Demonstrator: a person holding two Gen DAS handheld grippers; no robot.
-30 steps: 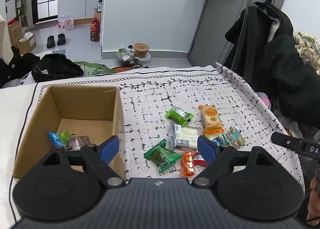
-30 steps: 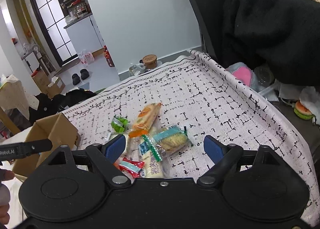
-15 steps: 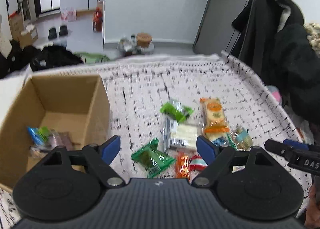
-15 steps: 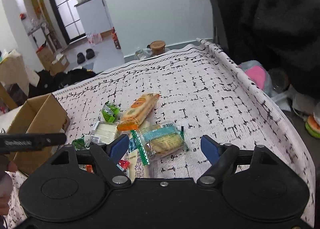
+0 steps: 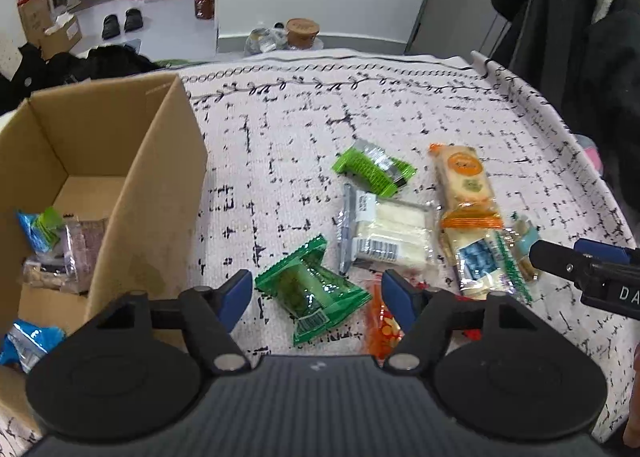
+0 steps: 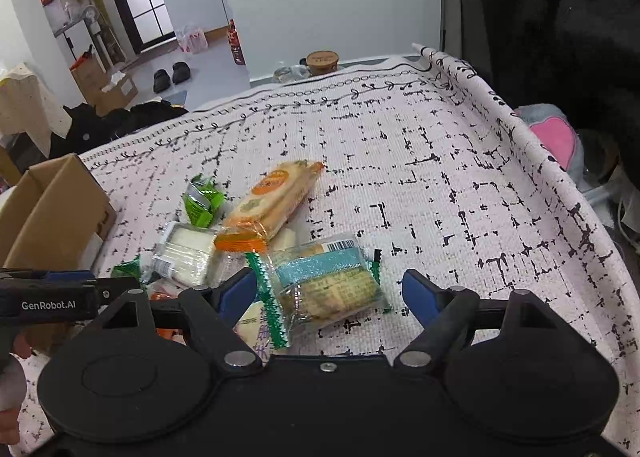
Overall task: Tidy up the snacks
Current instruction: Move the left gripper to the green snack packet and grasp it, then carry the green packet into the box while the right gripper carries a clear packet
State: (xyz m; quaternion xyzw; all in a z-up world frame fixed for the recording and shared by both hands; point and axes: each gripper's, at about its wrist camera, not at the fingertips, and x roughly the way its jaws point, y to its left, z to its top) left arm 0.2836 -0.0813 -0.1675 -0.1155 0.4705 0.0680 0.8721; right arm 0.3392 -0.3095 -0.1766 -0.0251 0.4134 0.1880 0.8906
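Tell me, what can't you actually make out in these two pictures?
- Cardboard box: in the left view its near wall and the left claw hide part of its contents.
- Red-orange packet: half hidden behind the claw's finger.
- Packet labels: print too small to read.
- Right claw: in the left view, cut off by the edge.

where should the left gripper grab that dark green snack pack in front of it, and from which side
Grip the dark green snack pack across its puffy middle, coming straight down from above. It lies flat on the tablecloth, apart from the cardboard box, with crimped ends fore and aft. The left gripper, jaws just narrowing, already brackets it without touching.
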